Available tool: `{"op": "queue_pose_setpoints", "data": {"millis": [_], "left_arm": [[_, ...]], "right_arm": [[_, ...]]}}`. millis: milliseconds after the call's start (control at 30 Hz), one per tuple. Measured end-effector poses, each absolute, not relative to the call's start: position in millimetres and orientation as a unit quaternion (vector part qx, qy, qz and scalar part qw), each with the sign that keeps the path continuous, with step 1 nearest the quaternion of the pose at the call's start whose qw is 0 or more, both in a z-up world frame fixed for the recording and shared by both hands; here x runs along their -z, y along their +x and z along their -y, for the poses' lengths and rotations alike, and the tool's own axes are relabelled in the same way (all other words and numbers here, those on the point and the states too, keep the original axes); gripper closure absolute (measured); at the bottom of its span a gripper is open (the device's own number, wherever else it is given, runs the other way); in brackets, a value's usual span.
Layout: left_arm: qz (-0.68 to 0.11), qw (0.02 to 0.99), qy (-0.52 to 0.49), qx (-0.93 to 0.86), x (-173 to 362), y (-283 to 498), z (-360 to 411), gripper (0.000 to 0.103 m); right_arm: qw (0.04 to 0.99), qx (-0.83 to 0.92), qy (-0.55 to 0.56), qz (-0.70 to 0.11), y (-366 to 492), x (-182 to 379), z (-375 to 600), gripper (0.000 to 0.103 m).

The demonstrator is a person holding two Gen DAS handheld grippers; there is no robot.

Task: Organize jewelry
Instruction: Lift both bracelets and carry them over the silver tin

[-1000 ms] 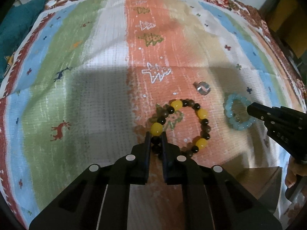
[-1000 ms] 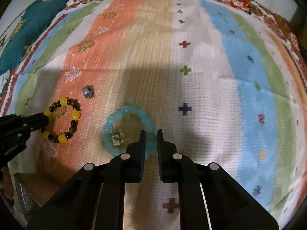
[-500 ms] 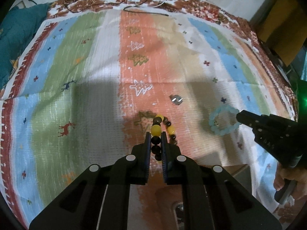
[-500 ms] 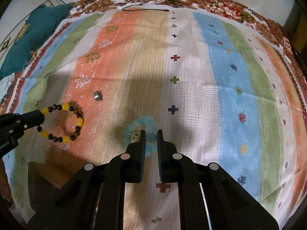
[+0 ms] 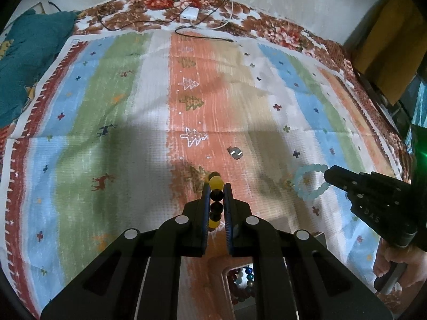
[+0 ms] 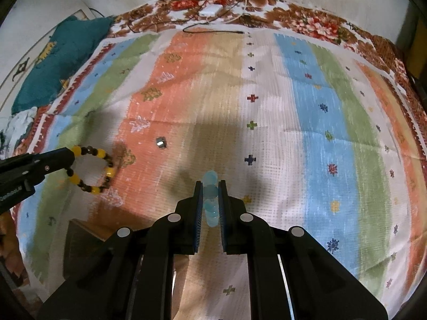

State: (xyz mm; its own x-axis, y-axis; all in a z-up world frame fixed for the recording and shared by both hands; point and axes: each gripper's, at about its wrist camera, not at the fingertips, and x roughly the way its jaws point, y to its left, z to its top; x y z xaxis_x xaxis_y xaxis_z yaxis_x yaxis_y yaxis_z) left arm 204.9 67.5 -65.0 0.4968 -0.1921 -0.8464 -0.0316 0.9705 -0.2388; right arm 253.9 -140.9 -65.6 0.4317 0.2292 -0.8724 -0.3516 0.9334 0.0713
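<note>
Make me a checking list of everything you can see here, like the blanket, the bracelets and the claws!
Surface: striped woven cloth with tree and deer patterns, over a floral bedsheet.
Job's things: yellow-and-dark beaded bracelet and pale blue beaded bracelet, both lifted; small silver ring lying on the orange stripe; open box holding beaded jewelry at the near edge.
Clutter: teal cushion.
Grippers: left claw shut on the yellow-and-dark bracelet; right claw shut on the pale blue bracelet.
Cables: white charger block with black and white leads at the far edge.
Surroundings: pale wall behind.
</note>
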Motion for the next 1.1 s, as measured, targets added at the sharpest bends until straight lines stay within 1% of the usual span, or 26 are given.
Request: {"op": "queue_pose_setpoints", "data": {"millis": [1100], "left_arm": [[-0.458, 0.877, -0.117, 0.081, 20, 161, -45, 0.094]], "right_arm": [[0.861, -0.229, -0.056, -0.450, 199, 10, 126, 0.091]]}}
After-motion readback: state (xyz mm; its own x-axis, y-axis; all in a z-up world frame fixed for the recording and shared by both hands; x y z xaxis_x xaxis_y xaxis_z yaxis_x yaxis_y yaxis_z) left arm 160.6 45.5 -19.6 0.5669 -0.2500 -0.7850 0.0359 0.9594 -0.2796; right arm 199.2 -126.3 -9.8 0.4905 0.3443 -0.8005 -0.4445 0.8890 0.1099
